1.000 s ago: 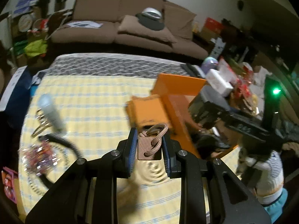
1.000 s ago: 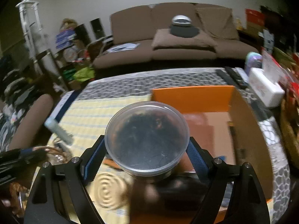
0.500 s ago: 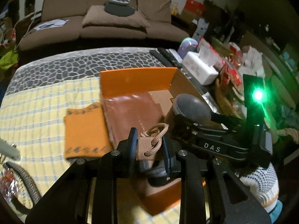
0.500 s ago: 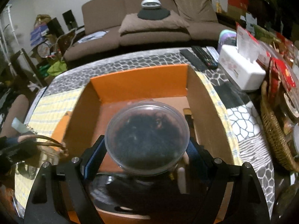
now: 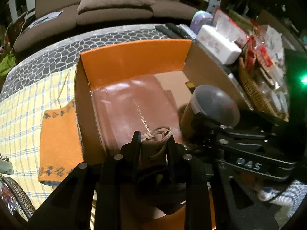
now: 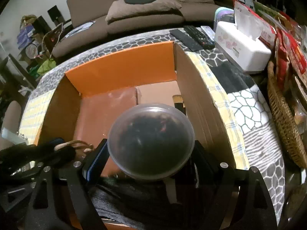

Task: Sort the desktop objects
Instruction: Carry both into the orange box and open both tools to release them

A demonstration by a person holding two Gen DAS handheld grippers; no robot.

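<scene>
Right up close, the left tool (image 5: 153,145) is clamped on a small tan tag (image 5: 152,151) with a braided cord (image 5: 163,134) looped through it, hanging just over the near end of the box (image 5: 134,57). The right tool (image 6: 151,153) is spread wide around a clear round tub (image 6: 150,141) with a lid, and it's got that gripped on both sides. Something dark fills the tub, can't tell what. The tub sits low inside the box, toward its right wall.

The box itself is open cardboard with an orange back flap. Inside, a brown leather-looking folder (image 5: 134,107) lies flat and covers most of the left floor, with bare cardboard floor beyond it on the right. There's dark stuff at the near end under the tools, too murky to name.

Just left of the box, an orange cloth (image 5: 57,143) with a dark pattern lies on the yellow checked tabletop (image 5: 23,103).

Further back on the right: a white tissue box (image 6: 241,49), two remotes (image 6: 193,36) beside it, and a wicker basket (image 6: 284,118). Behind everything, a brown sofa (image 6: 145,11).
</scene>
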